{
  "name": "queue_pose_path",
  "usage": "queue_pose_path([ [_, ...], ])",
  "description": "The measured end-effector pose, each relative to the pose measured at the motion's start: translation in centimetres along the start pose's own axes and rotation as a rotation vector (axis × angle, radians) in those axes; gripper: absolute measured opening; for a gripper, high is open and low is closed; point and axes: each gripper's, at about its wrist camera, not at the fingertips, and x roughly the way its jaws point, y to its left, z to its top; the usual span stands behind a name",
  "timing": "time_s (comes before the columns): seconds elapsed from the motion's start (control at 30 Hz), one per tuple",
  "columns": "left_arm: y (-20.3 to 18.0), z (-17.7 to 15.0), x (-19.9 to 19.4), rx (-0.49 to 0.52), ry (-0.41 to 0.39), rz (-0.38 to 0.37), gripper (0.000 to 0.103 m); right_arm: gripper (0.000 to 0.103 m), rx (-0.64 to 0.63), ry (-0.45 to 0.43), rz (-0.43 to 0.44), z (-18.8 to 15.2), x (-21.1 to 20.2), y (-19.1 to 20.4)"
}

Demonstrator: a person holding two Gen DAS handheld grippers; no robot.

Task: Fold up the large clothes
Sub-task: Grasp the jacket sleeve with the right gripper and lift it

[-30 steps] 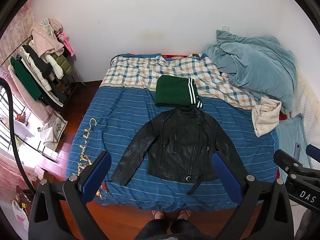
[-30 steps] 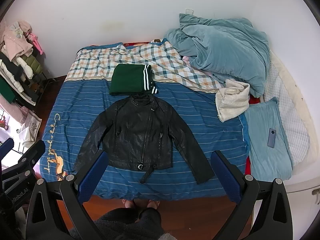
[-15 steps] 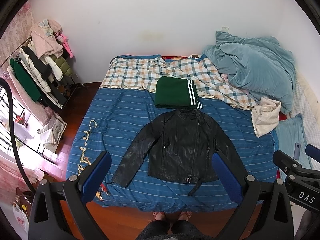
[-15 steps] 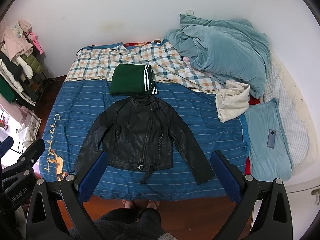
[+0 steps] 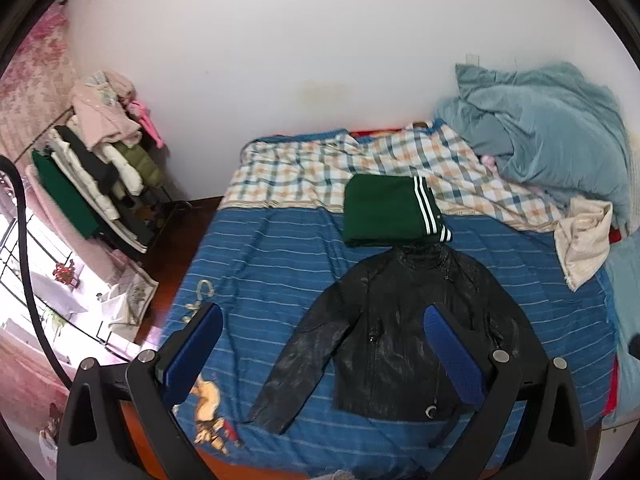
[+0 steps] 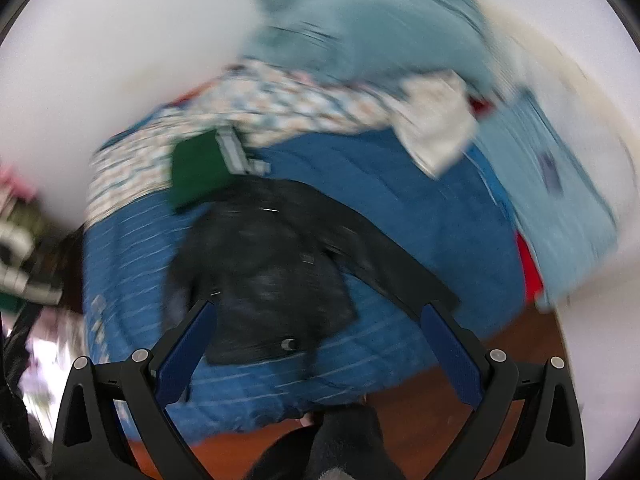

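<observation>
One black jacket (image 5: 404, 340) and one folded green garment (image 5: 390, 210) are lying on the bed. One teal duvet (image 5: 552, 128) and one cream cloth (image 5: 584, 240) are sitting alongside.

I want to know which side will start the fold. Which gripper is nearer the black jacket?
Probably the right gripper, though that view is blurred: it hangs open near the black jacket by its hem. The left gripper is open, farther above it.

The right wrist view is smeared with motion blur, so the black jacket (image 6: 264, 272) shows no detail. In the left wrist view, the left gripper's fingers (image 5: 452, 354) cover part of the jacket's front, and the light blue pillow (image 5: 626, 280) is cut off at the edge.
</observation>
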Motion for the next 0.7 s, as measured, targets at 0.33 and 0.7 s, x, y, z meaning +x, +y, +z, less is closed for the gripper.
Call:
queue_pose_path([
  [0.33,-8.3,-3.7,17.8,0.044,0.217,0.088,0.103,0.103,0.515,0.175,0.005,-4.7,25.3,-20.0],
  [0.7,-15.5,-11.1,32.7,0.094,0.493,0.169,0.103,0.069,1.112,0.353,0.247,-17.2,44.8,-30.3],
])
